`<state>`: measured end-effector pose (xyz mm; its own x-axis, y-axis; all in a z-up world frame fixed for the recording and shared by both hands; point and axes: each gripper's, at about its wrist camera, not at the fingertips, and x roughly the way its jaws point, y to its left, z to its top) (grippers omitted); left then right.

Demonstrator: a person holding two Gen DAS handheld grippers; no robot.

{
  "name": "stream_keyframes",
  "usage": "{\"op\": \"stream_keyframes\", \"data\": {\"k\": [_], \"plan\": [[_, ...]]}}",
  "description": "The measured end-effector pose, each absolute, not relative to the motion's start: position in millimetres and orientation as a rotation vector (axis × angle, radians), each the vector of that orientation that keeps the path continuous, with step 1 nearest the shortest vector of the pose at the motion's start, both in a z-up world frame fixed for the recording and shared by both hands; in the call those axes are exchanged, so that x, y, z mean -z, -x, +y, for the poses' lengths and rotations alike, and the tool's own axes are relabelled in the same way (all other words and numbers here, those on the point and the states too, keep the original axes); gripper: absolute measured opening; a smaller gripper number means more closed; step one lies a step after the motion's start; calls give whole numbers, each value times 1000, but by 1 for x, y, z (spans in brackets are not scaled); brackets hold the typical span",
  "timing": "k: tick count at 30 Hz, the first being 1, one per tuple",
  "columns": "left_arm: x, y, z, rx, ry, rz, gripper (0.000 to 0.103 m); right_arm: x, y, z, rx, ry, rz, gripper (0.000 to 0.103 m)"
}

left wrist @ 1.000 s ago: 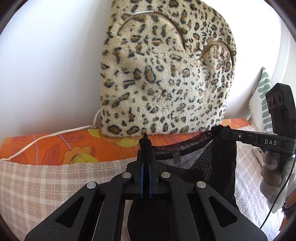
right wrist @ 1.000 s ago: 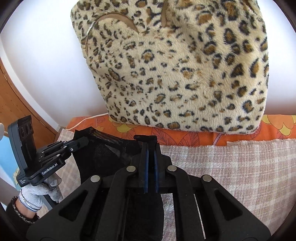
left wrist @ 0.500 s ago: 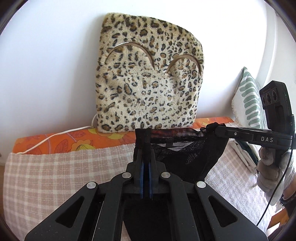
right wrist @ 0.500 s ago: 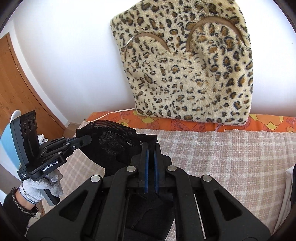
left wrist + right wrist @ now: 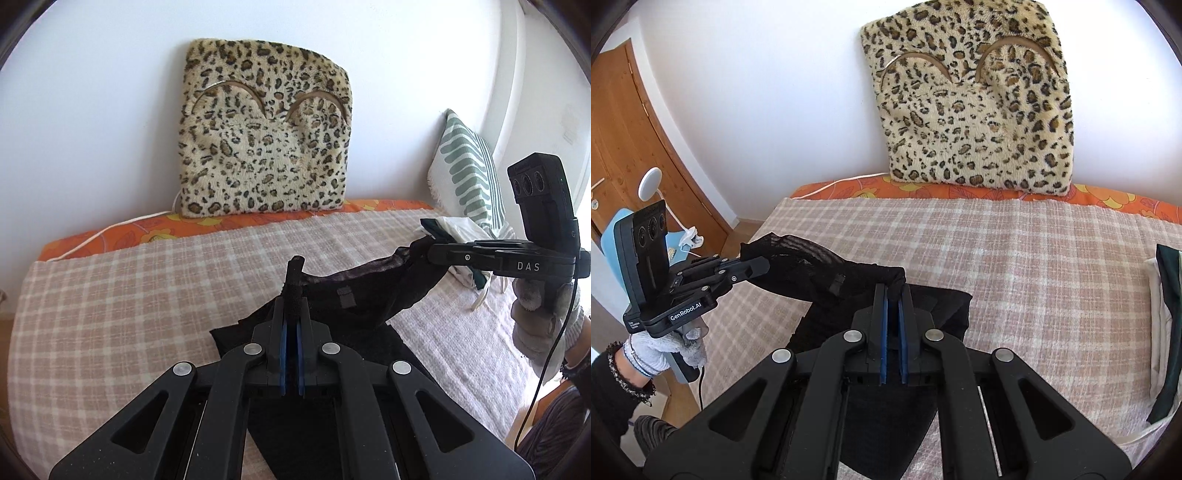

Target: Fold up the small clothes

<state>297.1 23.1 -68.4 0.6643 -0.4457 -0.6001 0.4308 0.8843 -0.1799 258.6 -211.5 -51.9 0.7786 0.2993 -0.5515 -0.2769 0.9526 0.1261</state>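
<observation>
White wall and a checked blanket (image 5: 147, 295) fill the left wrist view, with a leopard cushion (image 5: 266, 140) propped at the far edge and a striped pillow (image 5: 469, 177) in the right corner. Over the blanket the black garment (image 5: 354, 295) is stretched between the two tools: the left gripper (image 5: 293, 295) is clenched on one end of its top edge, cloth bunched up between the blue pads, and the right gripper (image 5: 424, 251) pinches the other end up and to the right. So the held edge runs from near centre out to the right, rising a little, and the body hangs from it, its lower part trailing on the blanket under the left tool. From the right wrist view the same edge reads the other way round (as it should): the right gripper (image 5: 895, 291) is clamped on a tuck of black mesh at centre, and the edge leads left and slightly up to the left gripper (image 5: 757, 266), also closed on cloth, with a gloved hand (image 5: 653, 350) below it. Here the garment (image 5: 820, 273) sags between them and its tail lies on the blanket (image 5: 1034, 277) just right of the fingers. Neither hand is nearer; both hold it already. A likely next move is to lay it down flat, edge kept taut crosswise; a folded pile (image 5: 1167, 332) sits well apart at right.
</observation>
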Motion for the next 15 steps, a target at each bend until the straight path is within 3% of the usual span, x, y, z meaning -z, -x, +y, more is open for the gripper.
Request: {"op": "stream_keyframes", "data": {"k": [15], "plan": [[140, -210, 30, 536, -51, 764, 2, 137, -177, -204, -315, 30, 636, 6]]}}
